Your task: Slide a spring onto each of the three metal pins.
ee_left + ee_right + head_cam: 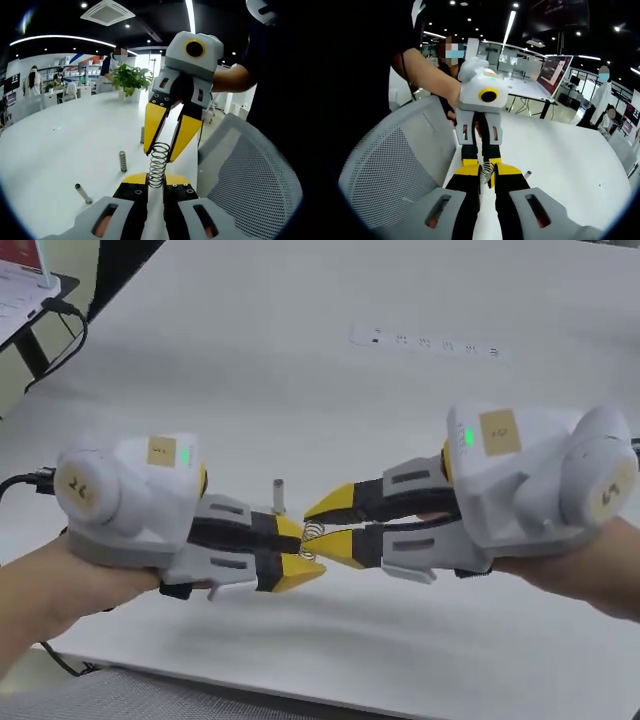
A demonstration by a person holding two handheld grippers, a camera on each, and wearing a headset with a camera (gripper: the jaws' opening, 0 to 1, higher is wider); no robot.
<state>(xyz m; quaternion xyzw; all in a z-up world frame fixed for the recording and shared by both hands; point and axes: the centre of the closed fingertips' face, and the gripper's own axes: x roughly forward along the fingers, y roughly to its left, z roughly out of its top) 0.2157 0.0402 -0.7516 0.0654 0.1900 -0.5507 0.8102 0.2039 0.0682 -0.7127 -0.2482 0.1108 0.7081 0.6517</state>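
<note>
A small steel spring (159, 165) stands upright between the yellow tips of my left gripper (156, 179), which is shut on its lower end. From the opposite side my right gripper (160, 152) is open, its tips flanking the spring's upper end. In the head view both grippers, left (306, 554) and right (314, 527), meet nose to nose over the table's near edge with the spring (313, 533) between them. On the table stand a bare pin (83, 193), a pin wearing a spring (122, 161) and a further one (142, 135). One pin (279, 495) shows just behind the jaws.
A white power strip (430, 343) lies far back on the white table (250, 380). A grey mesh chair (250, 175) stands beside the table's near edge. A potted plant (131, 79) sits at the table's far end. A black cable (25, 482) trails from the left gripper.
</note>
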